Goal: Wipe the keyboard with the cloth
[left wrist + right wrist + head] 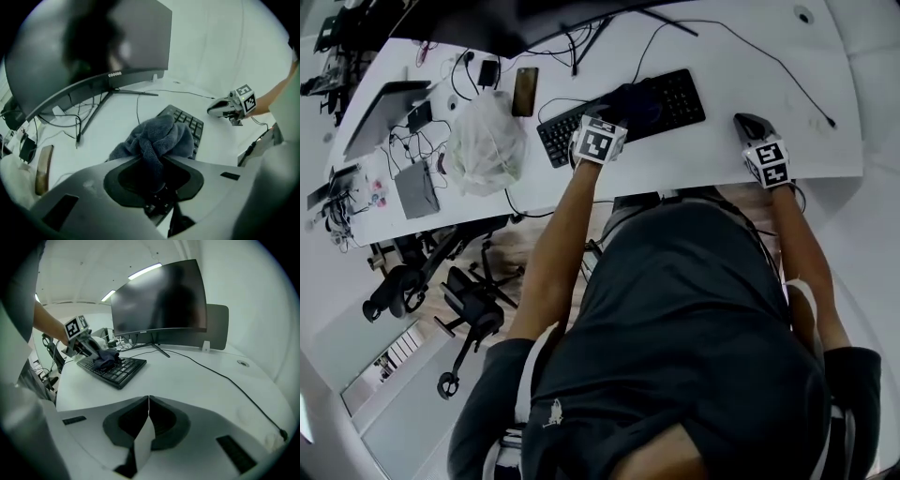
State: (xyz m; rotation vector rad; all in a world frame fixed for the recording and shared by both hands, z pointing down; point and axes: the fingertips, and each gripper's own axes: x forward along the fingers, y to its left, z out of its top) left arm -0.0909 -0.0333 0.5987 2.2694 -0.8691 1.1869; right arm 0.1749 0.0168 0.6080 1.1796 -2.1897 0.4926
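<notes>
A black keyboard (675, 101) lies on the white desk (722, 56) in front of the monitor. A dark grey cloth (630, 101) sits bunched on the keyboard's middle. My left gripper (617, 116) is shut on the cloth (157, 138), a fold pinched between its jaws, over the keys (193, 125). My right gripper (750, 123) rests to the right of the keyboard, apart from it, jaws shut with nothing in them (148, 401). In the right gripper view, the keyboard (123, 371), the cloth (105, 358) and the left gripper (86, 347) show at the left.
A curved monitor (159, 298) stands behind the keyboard. A phone (524, 91), a crumpled plastic bag (487, 141), a laptop (380, 112) and cables fill the desk's left. A thin cable (769, 61) crosses the right side. Office chairs (469, 300) stand below the desk.
</notes>
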